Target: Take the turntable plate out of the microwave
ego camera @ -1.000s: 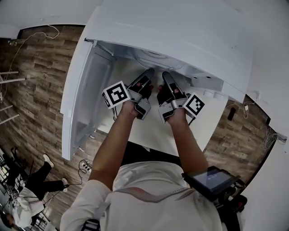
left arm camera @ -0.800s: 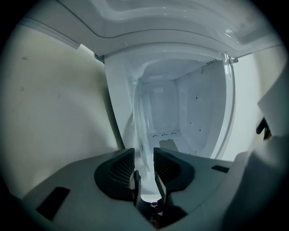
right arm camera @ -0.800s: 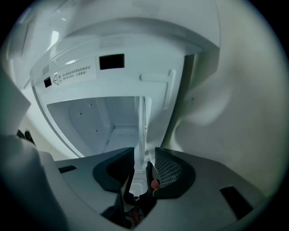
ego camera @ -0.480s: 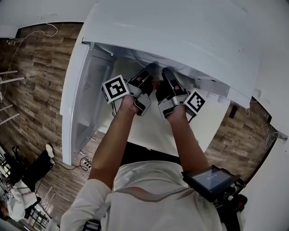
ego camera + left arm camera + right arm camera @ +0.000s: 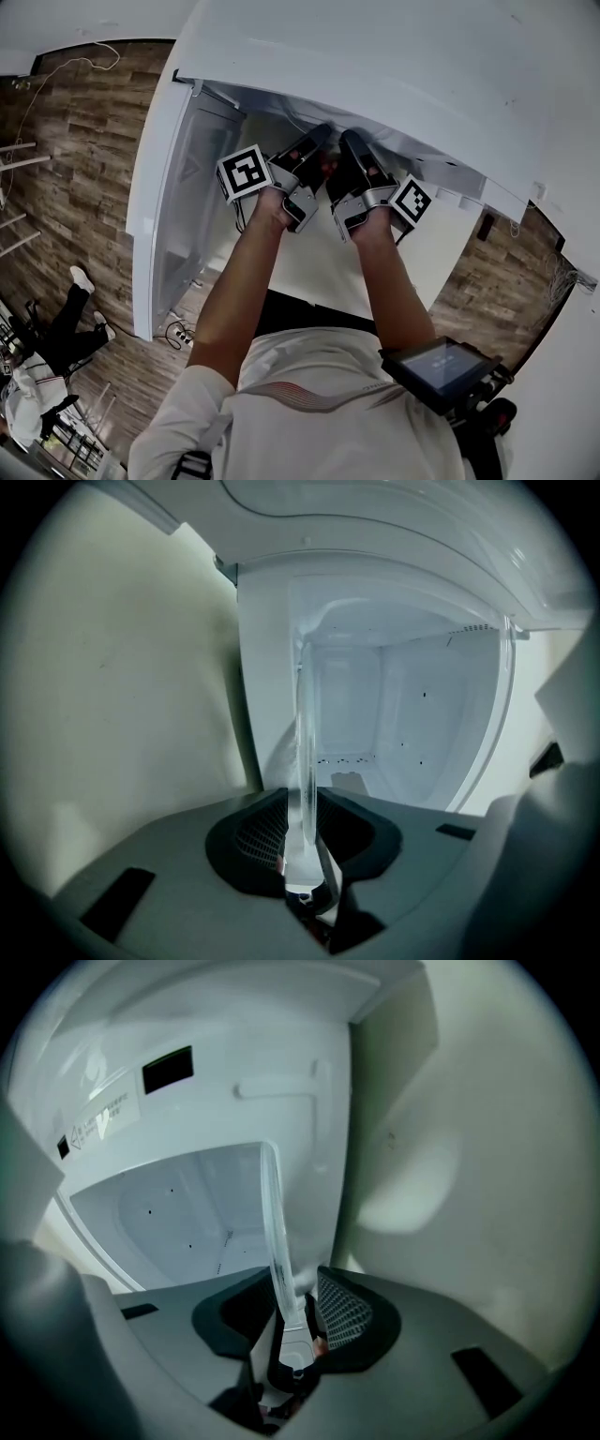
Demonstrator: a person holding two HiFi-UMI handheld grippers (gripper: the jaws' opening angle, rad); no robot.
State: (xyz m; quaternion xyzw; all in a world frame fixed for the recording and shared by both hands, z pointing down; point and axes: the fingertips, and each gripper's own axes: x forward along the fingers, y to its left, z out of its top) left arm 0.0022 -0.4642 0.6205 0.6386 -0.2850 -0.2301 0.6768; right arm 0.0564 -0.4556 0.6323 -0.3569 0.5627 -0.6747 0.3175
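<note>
The white microwave (image 5: 375,66) stands with its door (image 5: 178,187) swung open to the left. Both grippers reach side by side into its cavity (image 5: 403,724). The clear glass turntable plate (image 5: 305,733) shows edge-on, its rim running between the jaws of my left gripper (image 5: 305,803), which are closing with narrow gaps still beside the glass. My right gripper (image 5: 291,1288) stands open around the plate's rim (image 5: 272,1213), with a gap beside its mesh pad (image 5: 342,1312). In the head view the left gripper (image 5: 317,139) and right gripper (image 5: 352,141) have their tips under the microwave's top, and the plate is hidden.
The microwave sits on a white counter (image 5: 309,272) over a wood floor (image 5: 84,141). The open door walls off the left side. A person (image 5: 52,347) is on the floor at lower left. A screen device (image 5: 436,370) hangs at my waist.
The grippers stay at the cavity's mouth, slightly rolled. The head view has shifted, so the microwave's top now hides the plate rim seen earlier. The person on the floor has moved.
</note>
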